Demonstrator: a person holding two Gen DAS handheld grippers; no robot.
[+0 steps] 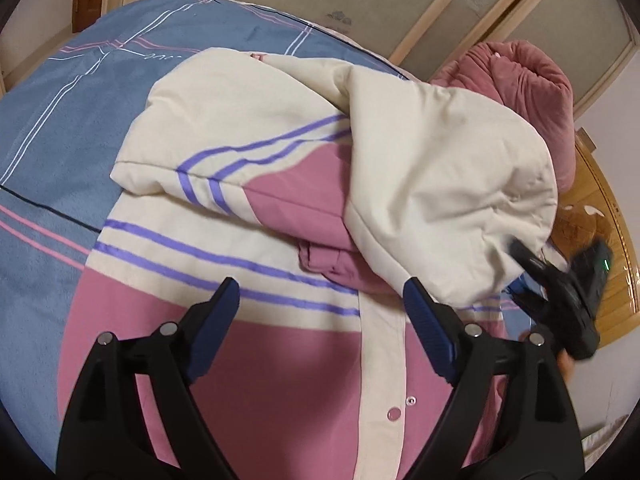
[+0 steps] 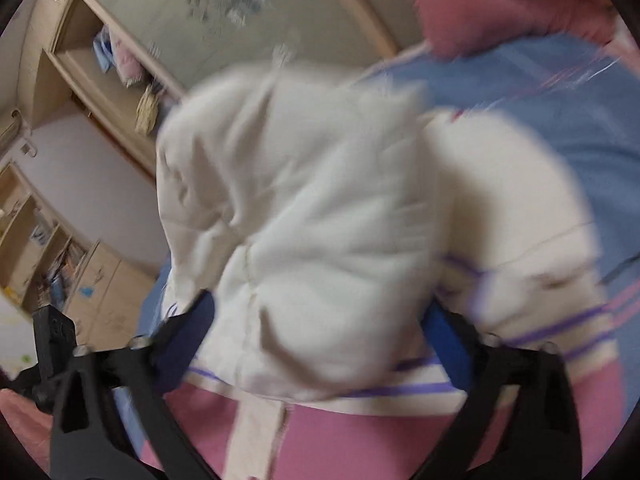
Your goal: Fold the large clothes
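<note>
Left wrist: left gripper (image 1: 320,300) jaws spread above jacket (image 1: 248,312); right wrist blurred, jaws straddling cream fold.

My jacket (image 1: 280,200) is cream and pink with purple stripes; the bedsheet (image 1: 80,120) is blue with white and pink lines.
</note>
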